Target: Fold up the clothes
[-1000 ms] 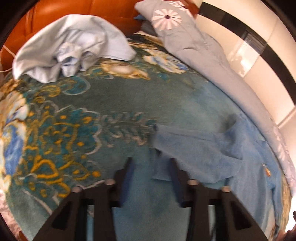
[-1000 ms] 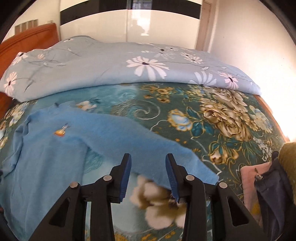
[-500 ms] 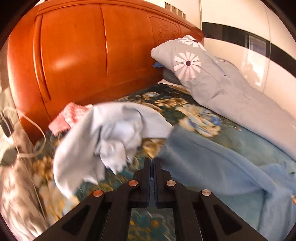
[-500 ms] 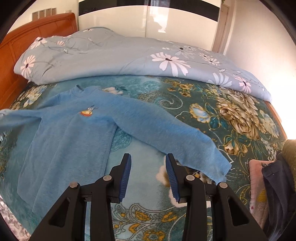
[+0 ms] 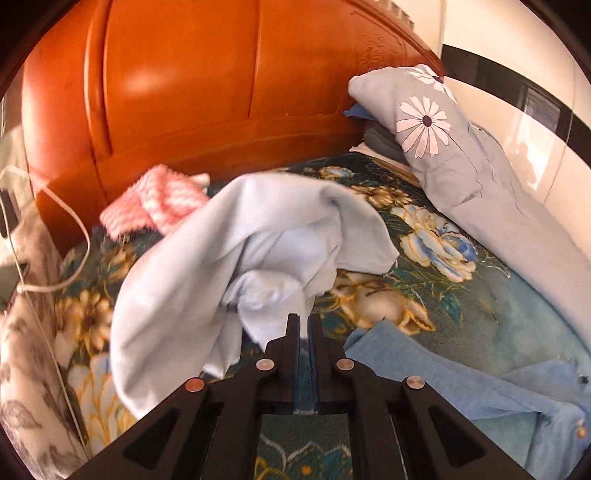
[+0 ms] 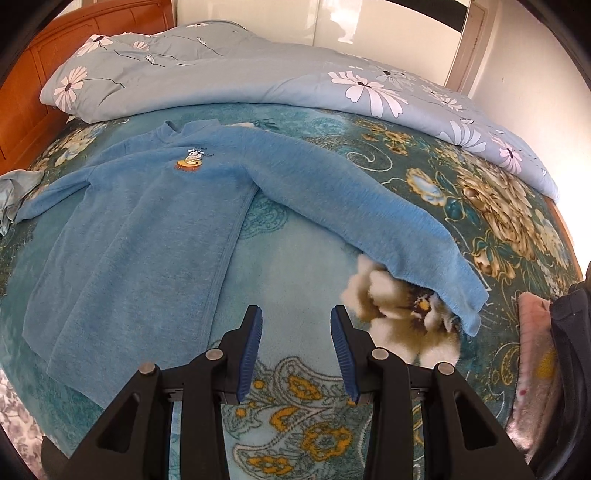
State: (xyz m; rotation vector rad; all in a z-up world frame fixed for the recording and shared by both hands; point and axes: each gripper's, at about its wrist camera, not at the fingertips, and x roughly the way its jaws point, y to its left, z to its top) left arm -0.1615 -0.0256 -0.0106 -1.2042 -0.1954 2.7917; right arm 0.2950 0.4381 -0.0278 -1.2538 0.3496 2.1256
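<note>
1. A blue long-sleeved sweater (image 6: pixel 147 236) lies face up and spread flat on the bed, its collar toward the far edge and its hem toward the near edge. A small embroidered badge (image 6: pixel 190 162) shows on the chest.
2. One sleeve (image 6: pixel 369 218) stretches out straight toward the foot end of the bed; the other sleeve (image 6: pixel 55 192) reaches toward the headboard end. No part of the sweater is folded over itself, so every fold remains to be made on it.
3. A pale blue garment (image 5: pixel 236 266) sits in a crumpled heap near the headboard end, unfolded. A pink and white knitted piece (image 5: pixel 155 203) lies behind it against the headboard.
4. At the foot end, by the near edge, more clothes (image 6: pixel 554 354) lie in a pink and dark pile; I cannot tell whether they are folded.
5. The right gripper (image 6: pixel 296 328) hovers over the bed near the sweater's hem, its jaws spread wide and holding nothing.
6. The left gripper (image 5: pixel 304 334) points toward the crumpled pale garment, its jaws pressed nearly together. I cannot tell whether any cloth is pinched between them.
7. The bed is covered by a teal blanket (image 6: pixel 295 280) patterned with gold and cream flowers.
8. A grey-blue daisy-print duvet (image 6: pixel 258 74) is bunched along the far edge.
9. An orange wooden headboard (image 5: pixel 184 81) stands at the head end, with a white cable (image 5: pixel 55 206) hanging beside it. Glossy white wall panels (image 6: pixel 258 11) with a black stripe rise behind the bed.
</note>
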